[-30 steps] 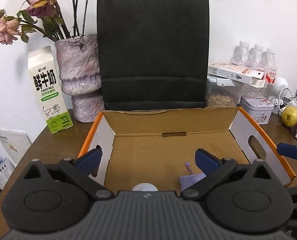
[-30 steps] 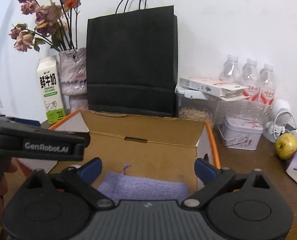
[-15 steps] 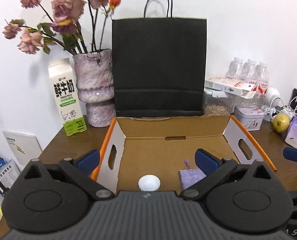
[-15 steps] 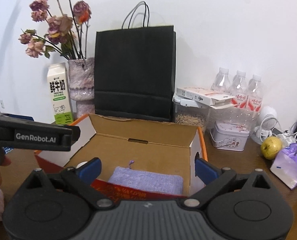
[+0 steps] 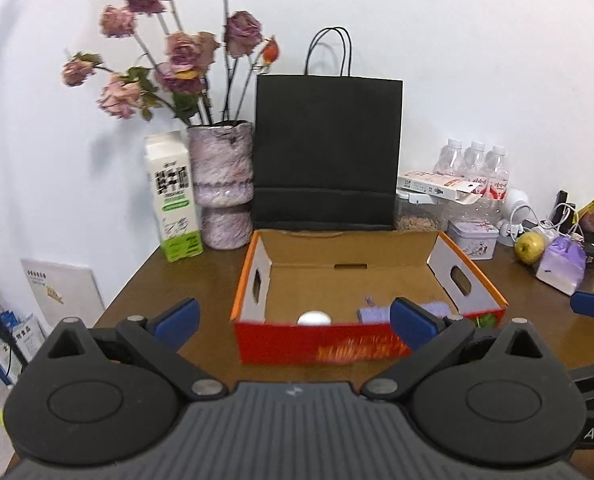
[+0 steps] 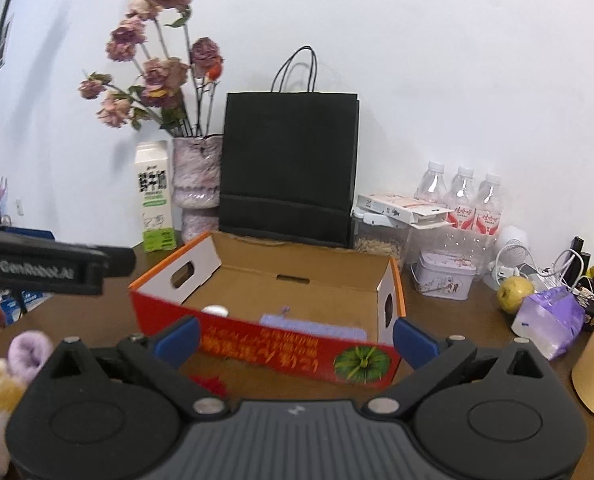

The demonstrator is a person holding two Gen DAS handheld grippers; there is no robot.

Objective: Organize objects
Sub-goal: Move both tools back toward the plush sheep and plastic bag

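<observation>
Inside the cardboard box (image 5: 349, 280): white cap (image 5: 314, 318), purple pouch (image 6: 313, 328) already stowed; plush toy (image 6: 1, 384) left of box still out; left gripper (image 5: 293, 322), right gripper (image 6: 295, 338) wide open, empty.

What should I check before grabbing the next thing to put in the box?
1. Left gripper open and holding nothing: ok.
2. Right gripper open and holding nothing: ok.
3. Box top open, free floor space: ok.
4. Pouch and white cap lie inside the box: ok.
5. Plush toy in view near the left edge, outside the box: ok.
6. Plush toy free to lift: cannot tell, partly hidden.
</observation>
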